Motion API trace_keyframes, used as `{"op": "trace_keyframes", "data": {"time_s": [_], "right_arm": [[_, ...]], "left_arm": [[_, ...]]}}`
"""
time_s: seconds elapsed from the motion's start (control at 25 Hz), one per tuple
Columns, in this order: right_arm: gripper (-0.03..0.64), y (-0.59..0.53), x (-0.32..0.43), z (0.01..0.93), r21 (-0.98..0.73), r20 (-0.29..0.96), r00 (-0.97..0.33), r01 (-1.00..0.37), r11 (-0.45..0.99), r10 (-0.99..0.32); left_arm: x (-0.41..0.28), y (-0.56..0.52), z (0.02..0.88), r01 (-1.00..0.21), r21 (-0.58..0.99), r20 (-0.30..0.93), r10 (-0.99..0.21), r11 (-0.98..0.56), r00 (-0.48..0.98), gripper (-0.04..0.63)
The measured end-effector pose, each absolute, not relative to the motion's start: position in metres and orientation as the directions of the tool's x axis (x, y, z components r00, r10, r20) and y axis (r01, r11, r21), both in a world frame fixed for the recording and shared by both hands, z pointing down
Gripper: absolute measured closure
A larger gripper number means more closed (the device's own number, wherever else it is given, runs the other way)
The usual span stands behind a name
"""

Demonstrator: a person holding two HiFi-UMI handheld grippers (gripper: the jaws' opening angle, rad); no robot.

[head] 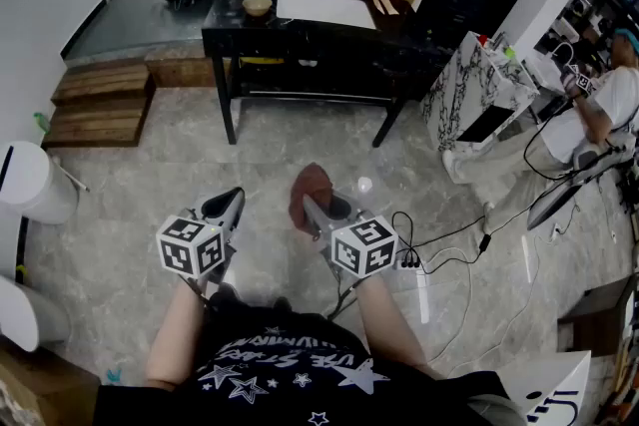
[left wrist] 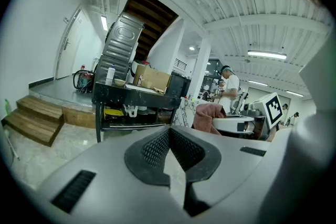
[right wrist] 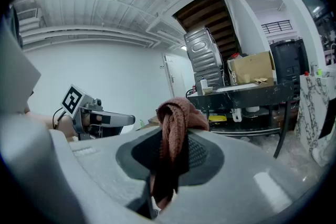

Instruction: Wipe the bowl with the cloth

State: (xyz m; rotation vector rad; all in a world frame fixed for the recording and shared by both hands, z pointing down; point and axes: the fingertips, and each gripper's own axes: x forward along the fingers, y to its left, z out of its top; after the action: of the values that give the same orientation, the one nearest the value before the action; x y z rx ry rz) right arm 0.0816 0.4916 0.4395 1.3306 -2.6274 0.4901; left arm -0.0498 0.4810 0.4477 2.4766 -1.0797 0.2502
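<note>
A: Pale stone floor (head: 130, 165) is running up to a black table (head: 228, 23), and the bowl (head: 257, 6) is sitting on top, well apart from both grippers.

B: The right gripper (head: 316, 212) is clamping the rust-brown cloth (head: 311, 185). The left gripper (head: 226, 208) is showing jaws together, nothing between.

A: Approach step, I'd say. Next it's closing in, steadying that bowl, and bringing the cloth inside.

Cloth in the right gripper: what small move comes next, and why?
Probably walk forward toward the bowl: the right gripper is shut on the cloth, but the bowl sits far ahead on the black table; the left gripper is empty.
</note>
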Motion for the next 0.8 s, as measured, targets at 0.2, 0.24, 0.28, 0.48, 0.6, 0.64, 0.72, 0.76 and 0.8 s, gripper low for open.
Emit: {"op": "trace_keyframes", "data": {"time_s": [0.2, 0.24, 0.28, 0.48, 0.6, 0.64, 0.72, 0.76, 0.8], "right_arm": [[0.541, 0.488, 0.082, 0.436, -0.213, 0.275, -0.585, -0.811, 0.545, -0.763], [0.541, 0.488, 0.082, 0.436, -0.212, 0.275, -0.585, -0.811, 0.546, -0.763], [0.541, 0.489, 0.083, 0.437, -0.212, 0.276, -0.584, -0.812, 0.545, -0.763], [0.541, 0.493, 0.087, 0.446, -0.225, 0.295, -0.575, -0.818, 0.529, -0.763], [0.541, 0.494, 0.086, 0.449, -0.231, 0.293, -0.587, -0.810, 0.540, -0.755], [0.541, 0.495, 0.085, 0.449, -0.227, 0.290, -0.593, -0.805, 0.547, -0.751], [0.541, 0.495, 0.085, 0.448, -0.213, 0.284, -0.600, -0.800, 0.561, -0.748], [0.541, 0.494, 0.086, 0.448, -0.208, 0.280, -0.602, -0.799, 0.564, -0.748], [0.541, 0.493, 0.085, 0.448, -0.208, 0.275, -0.604, -0.797, 0.567, -0.748]], "left_arm": [[-0.051, 0.480, 0.445, -0.731, 0.298, 0.324, -0.655, -0.614, 0.683, 0.586], [-0.052, 0.479, 0.445, -0.733, 0.301, 0.324, -0.658, -0.609, 0.680, 0.586], [-0.052, 0.479, 0.445, -0.736, 0.306, 0.324, -0.661, -0.603, 0.677, 0.586], [-0.051, 0.482, 0.448, -0.741, 0.310, 0.327, -0.666, -0.595, 0.671, 0.586], [-0.052, 0.485, 0.452, -0.748, 0.299, 0.336, -0.668, -0.593, 0.664, 0.586], [-0.052, 0.487, 0.452, -0.751, 0.295, 0.340, -0.670, -0.590, 0.660, 0.586], [-0.053, 0.490, 0.454, -0.758, 0.288, 0.347, -0.674, -0.585, 0.652, 0.586], [-0.054, 0.491, 0.455, -0.762, 0.285, 0.352, -0.676, -0.581, 0.647, 0.586], [-0.055, 0.490, 0.458, -0.766, 0.285, 0.358, -0.677, -0.576, 0.642, 0.586]]}}
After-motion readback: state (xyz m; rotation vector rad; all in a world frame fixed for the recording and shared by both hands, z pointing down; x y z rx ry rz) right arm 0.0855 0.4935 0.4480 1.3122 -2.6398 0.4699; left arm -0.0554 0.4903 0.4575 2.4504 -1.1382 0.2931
